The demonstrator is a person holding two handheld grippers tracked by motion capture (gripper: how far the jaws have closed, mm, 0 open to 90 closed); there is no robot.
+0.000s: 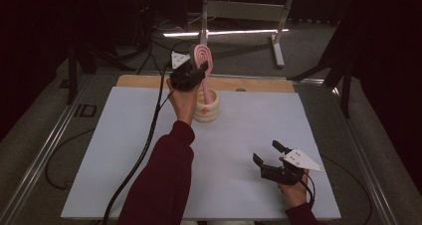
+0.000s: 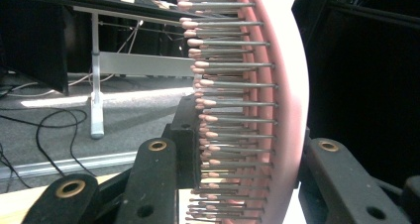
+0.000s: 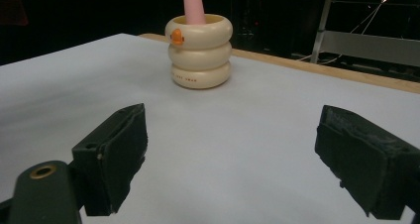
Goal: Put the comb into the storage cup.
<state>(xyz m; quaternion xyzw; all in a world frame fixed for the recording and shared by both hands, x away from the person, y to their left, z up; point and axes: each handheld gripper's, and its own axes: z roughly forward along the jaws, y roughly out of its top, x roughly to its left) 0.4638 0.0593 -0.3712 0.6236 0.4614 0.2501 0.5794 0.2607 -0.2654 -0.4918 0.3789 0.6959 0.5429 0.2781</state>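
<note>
We start with the table (image 1: 124, 150), its pale sheet bare apart from one thing near the far edge: the cup (image 1: 206, 108), a cream holder of three stacked rings with a small orange duck mark, standing upright so it can take something from above. Into it goes the brush (image 1: 203, 60), pink, handle down and bristle head up; in the right gripper view its handle stands inside the cup's mouth. We'd say it's held vertical for that reason, so the handle drops straight in and the head stays clear.

The left gripper (image 1: 189, 74) has it by the head, jaws clamped across the pink pad and bristles, which gives a broad, flat hold and leaves the handle free.

The right gripper (image 1: 268, 158) rests low near the front right, well apart from the cup, jaws spread wide with nothing between them, seemingly just waiting.
</note>
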